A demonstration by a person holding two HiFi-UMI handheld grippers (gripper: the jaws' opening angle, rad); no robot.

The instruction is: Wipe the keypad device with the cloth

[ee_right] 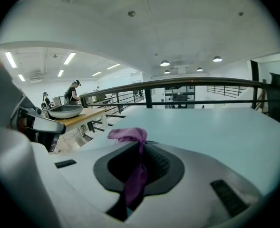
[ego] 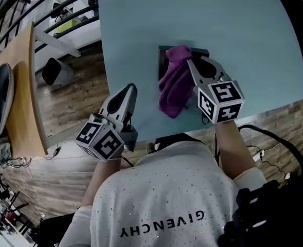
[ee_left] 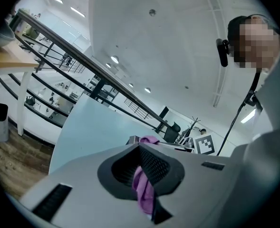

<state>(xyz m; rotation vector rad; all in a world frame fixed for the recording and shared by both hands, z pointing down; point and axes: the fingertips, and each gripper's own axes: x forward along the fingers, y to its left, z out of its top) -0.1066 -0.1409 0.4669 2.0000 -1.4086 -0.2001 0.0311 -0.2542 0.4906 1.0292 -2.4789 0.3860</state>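
Two tongs: right tongs clench one purple cloth atop one keypad device; left tongs slightly parted, empty.

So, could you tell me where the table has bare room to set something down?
The table is bare left of the device, behind it, and over the wide stretch right of the right gripper. Crowded where the cloth drapes the device.
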